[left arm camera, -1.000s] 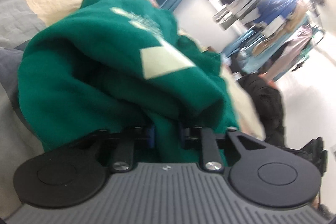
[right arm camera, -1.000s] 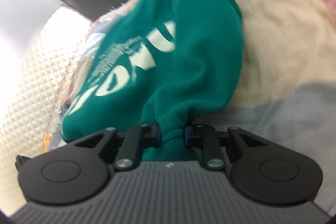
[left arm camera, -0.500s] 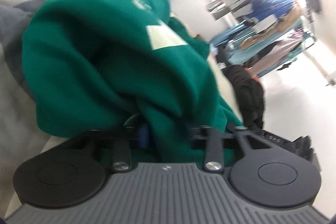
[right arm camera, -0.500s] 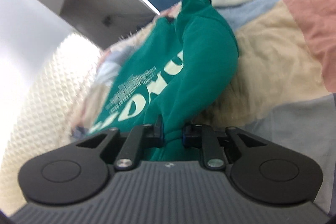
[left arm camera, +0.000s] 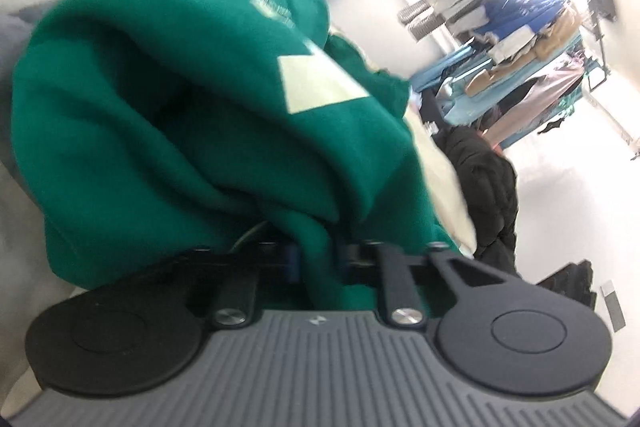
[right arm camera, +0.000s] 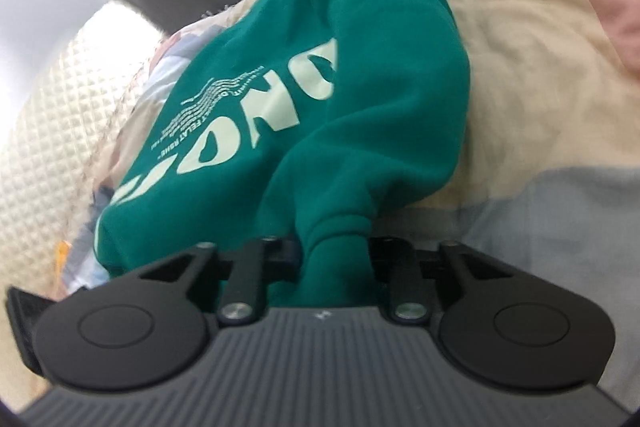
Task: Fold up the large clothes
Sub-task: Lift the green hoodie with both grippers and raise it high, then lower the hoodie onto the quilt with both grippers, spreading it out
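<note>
left hand-held gripper (left arm camera: 318, 261) just reopened and snapped closed again on a fresh pinch of the green sweatshirt (left arm camera: 168, 99), so likely a regrip before the next fold. right hand-held gripper (right arm camera: 334, 261) clamped narrow on another bunched edge (same hold as a second ago). bulky, rumpled, pale lettering showing, draped over the patchwork bed quilt (right arm camera: 540, 75).
</note>
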